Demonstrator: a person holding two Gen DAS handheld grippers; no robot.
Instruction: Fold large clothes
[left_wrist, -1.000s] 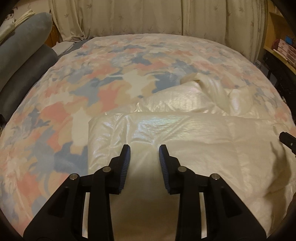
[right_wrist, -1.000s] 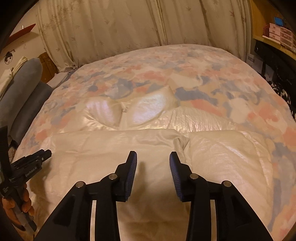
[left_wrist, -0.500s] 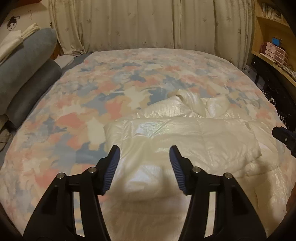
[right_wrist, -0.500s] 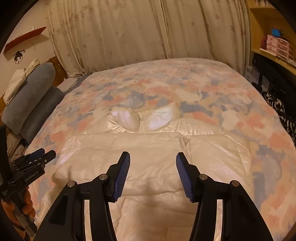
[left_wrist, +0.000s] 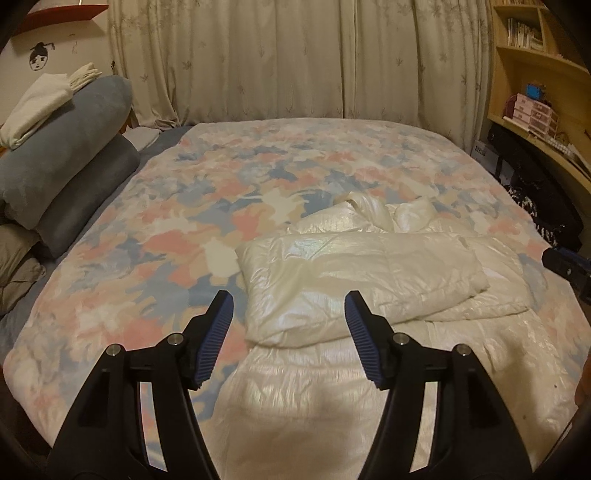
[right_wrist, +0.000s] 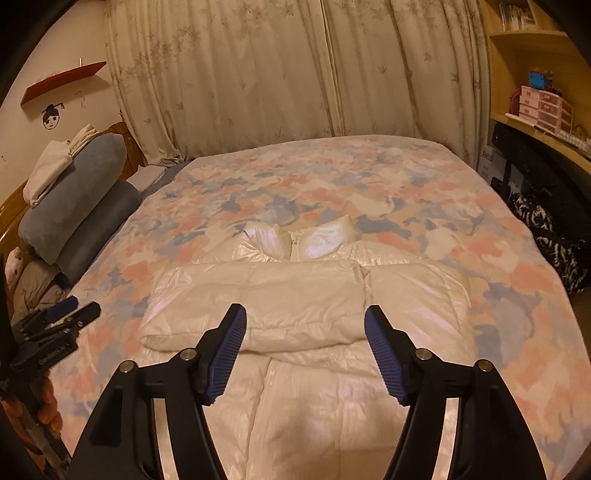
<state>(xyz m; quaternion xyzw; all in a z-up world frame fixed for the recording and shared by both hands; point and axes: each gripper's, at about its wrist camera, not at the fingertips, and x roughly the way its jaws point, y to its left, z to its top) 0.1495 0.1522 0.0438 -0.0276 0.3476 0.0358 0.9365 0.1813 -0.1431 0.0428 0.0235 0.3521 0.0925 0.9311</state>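
Floral-quilted bed (left_wrist: 207, 206) holds the shiny cream padded jacket (left_wrist: 354, 273), apparently sleeve-folded; left gripper (left_wrist: 286, 334) and right gripper (right_wrist: 304, 343), just opened, hover empty.

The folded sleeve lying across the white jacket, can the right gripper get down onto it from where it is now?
Probably yes. The right gripper is open and empty above the folded sleeve, and nothing lies between them; the left gripper sits off to the side.

Two black plastic grippers, left gripper (left_wrist: 288, 336) and right gripper (right_wrist: 304, 350), each with angular cut-out arms, silver pivot screws and ribbed blue finger pads (right_wrist: 384, 358). White lettering along the left one's body at the right-wrist view's left edge.
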